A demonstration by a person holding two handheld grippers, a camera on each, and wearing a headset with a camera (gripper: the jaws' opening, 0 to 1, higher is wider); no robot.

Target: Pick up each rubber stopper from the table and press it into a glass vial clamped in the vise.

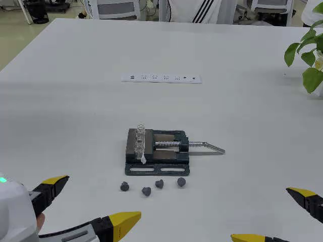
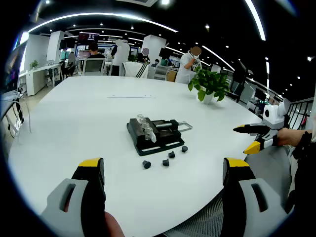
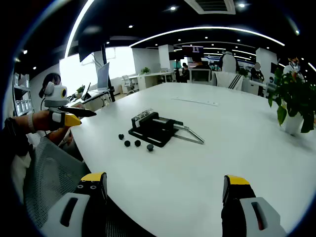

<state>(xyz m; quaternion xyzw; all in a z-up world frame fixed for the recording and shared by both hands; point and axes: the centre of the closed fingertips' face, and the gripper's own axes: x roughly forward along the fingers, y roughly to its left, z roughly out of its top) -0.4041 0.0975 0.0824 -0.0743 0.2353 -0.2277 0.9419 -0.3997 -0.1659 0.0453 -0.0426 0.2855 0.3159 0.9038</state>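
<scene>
1. Stoppers (image 1: 146,191): four small dark plugs lying loose in a rough row on the table (image 1: 75,111); they sit ahead of both grippers, in the gap between them, just short of the vise (image 1: 161,154) and not touching it.
2. Handling, as a judgement: being rubber, they should be light, slightly soft and grippy rather than slick; a careless nudge could roll or tip one; best pinched across the wider head, leaving the narrow end free to go down into a vial; which end is up on each is too small to tell.
3. Vials (image 1: 140,138): clear glass, upright, clamped in a short row just beyond the stoppers; their count is hard to make out; fragile, so the push should go straight down and gently, never sideways; none looks plugged yet.
4. The vise is dark and heavy-looking, flat on the table; it should stay put under a press; its handle (image 1: 212,146) juts toward the right gripper's side.
5. Left gripper (image 1: 97,199): jaws spread wide, holding nothing; the stoppers are ahead and a little to its right.
6. Right gripper (image 1: 263,214): jaws likewise wide apart and empty; the stoppers are ahead to its left, well apart from it.
7. Farther out: a strip (image 1: 161,78) beyond the vise; a plant (image 1: 308,55) far ahead of the right gripper.
</scene>
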